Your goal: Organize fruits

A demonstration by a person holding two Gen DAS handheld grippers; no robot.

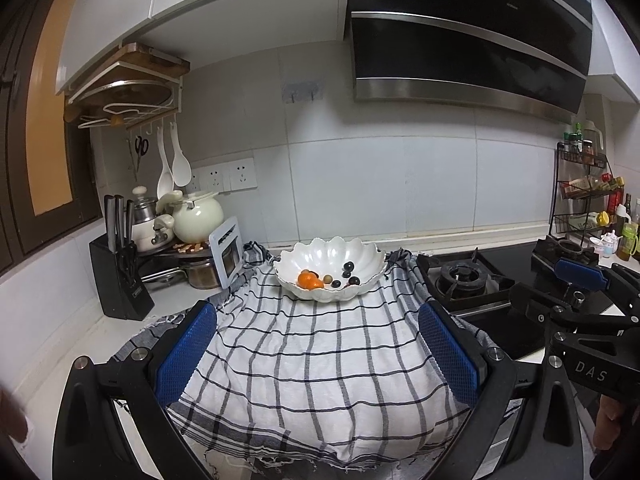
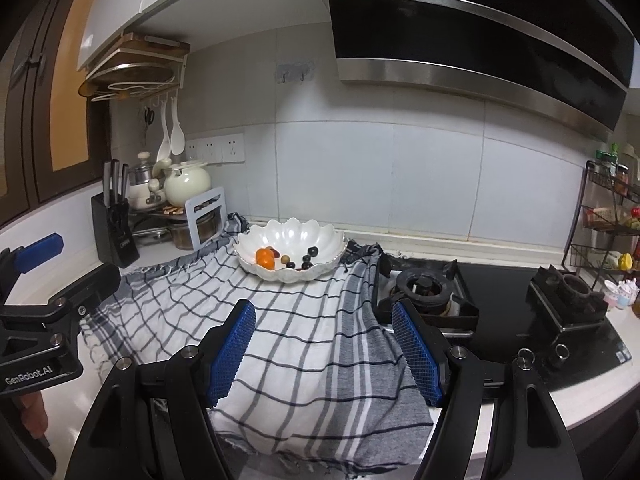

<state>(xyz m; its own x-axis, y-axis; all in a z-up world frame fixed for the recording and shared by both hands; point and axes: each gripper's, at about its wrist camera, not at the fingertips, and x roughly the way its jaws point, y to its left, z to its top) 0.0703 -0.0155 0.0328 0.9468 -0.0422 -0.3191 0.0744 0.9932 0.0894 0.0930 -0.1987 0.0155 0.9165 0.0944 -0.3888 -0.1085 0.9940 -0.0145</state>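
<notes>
A white scalloped bowl stands at the back of a checked cloth on the counter. Inside it lie an orange fruit, several small dark round fruits and a small tan one. My left gripper hovers over the near part of the cloth, open, with nothing between its blue pads. My right gripper is also open and empty, near the cloth's right side; its blue pads stand wide apart. Both are well short of the bowl.
A gas hob lies right of the cloth. A knife block, pots and a cream kettle crowd the back left corner. A spice rack stands at the far right. A range hood hangs overhead.
</notes>
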